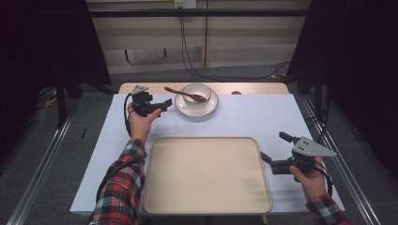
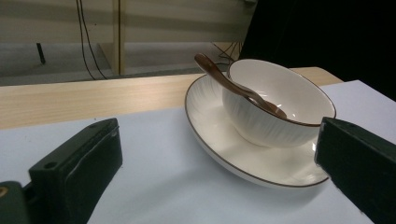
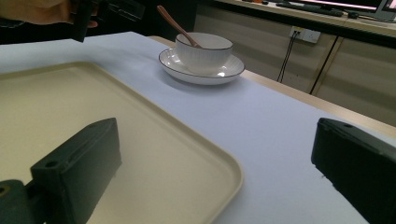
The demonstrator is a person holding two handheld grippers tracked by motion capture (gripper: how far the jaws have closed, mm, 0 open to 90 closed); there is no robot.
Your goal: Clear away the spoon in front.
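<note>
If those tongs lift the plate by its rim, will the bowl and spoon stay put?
Probably not securely. The bowl merely sits on the glossy plate, so it may slide if tilted. The spoon leans loose over the bowl's rim, so it could tip out. Both dishes look ceramic: stiff, fairly heavy, likely breakable. The left tongs stand open.

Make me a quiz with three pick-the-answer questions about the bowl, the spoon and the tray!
1. Where is the bowl?
A. on the tray
B. on the plate
C. on the floor

2. What colour is the spoon?
A. brown
B. blue
C. silver

3. What is on the tray?
A. a cup
B. two forks
C. nothing

Answers:
1. B, the bowl stands on the white plate at the table's far edge.
2. A, the spoon resting in the bowl is brown, with its handle sticking out over the rim.
3. C, the beige tray is bare; the left gripper is open beside the plate and the right gripper is open beside the tray.
</note>
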